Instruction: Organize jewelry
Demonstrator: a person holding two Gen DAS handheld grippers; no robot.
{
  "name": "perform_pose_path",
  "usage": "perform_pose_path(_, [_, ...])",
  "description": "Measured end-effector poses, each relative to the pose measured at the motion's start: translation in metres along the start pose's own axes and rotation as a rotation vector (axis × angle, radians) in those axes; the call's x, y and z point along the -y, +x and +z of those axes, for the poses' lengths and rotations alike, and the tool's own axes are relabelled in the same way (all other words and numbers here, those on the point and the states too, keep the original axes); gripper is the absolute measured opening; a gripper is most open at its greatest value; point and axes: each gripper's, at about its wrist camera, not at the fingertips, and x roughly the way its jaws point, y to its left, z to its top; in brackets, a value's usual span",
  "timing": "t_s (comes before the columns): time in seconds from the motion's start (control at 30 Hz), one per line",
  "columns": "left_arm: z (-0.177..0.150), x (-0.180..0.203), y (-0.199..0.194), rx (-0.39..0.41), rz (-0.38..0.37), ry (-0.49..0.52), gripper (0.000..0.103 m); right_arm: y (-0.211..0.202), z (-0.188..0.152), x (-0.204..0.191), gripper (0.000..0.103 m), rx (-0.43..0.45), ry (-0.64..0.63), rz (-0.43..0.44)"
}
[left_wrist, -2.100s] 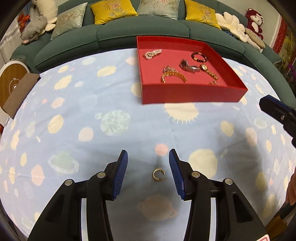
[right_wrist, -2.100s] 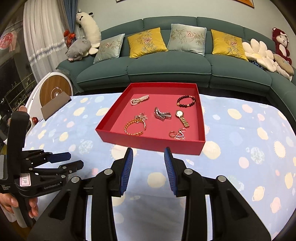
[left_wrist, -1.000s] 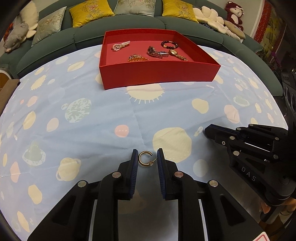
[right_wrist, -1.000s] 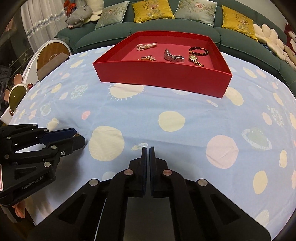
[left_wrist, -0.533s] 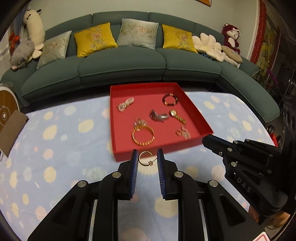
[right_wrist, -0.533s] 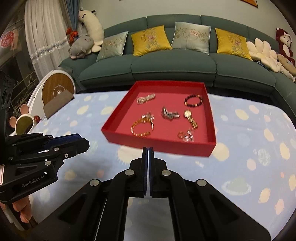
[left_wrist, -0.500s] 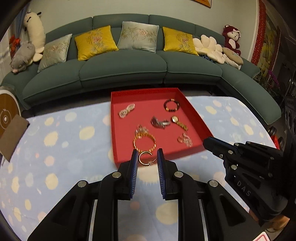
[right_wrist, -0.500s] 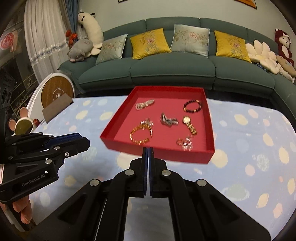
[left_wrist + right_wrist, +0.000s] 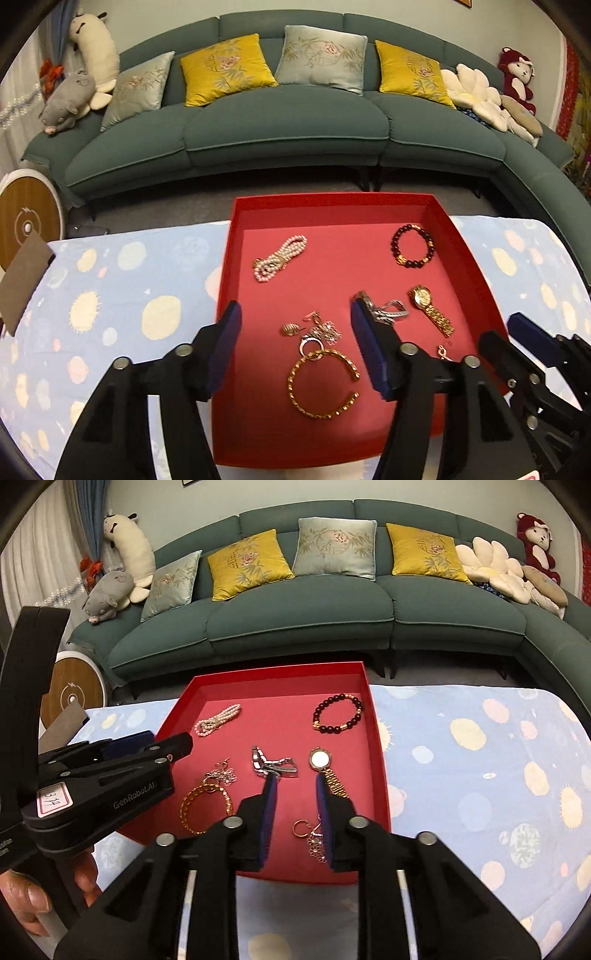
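red tray (image 9: 469,251) under both grippers; left gripper (image 9: 295,347) & right gripper (image 9: 293,805) jaws just opened, nothing between.

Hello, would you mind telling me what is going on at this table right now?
A person is sorting jewelry into a red tray with two handheld grippers. The left gripper hangs over the tray, its jaws just opened and empty. A small gold hoop lies below it beside a gold chain bracelet. The right gripper, jaws also just parted and empty, hovers near a gold watch.
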Motion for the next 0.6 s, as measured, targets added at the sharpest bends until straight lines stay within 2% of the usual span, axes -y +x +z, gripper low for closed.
perform_pose_path(0.1, [0.0, -0.003, -0.002, 0.017, 0.038, 0.011, 0.065, -0.003, 0.0, 0.002, 0.049, 0.017, 0.001, -0.017])
perform_pose_path(0.23, [0.001, -0.007, -0.007, 0.019, 0.043, 0.014, 0.065, -0.005, 0.002, -0.001, 0.051, 0.019, -0.008, -0.012])
perform_pose_path(0.3, [0.0, -0.009, -0.01, 0.016, 0.035, 0.015, 0.065, -0.008, 0.002, -0.004, 0.057, 0.027, -0.013, -0.008])
perform_pose_path(0.6, [-0.004, -0.014, -0.039, 0.049, 0.035, -0.016, 0.065, -0.031, 0.001, -0.007, 0.06, 0.052, -0.008, 0.011])
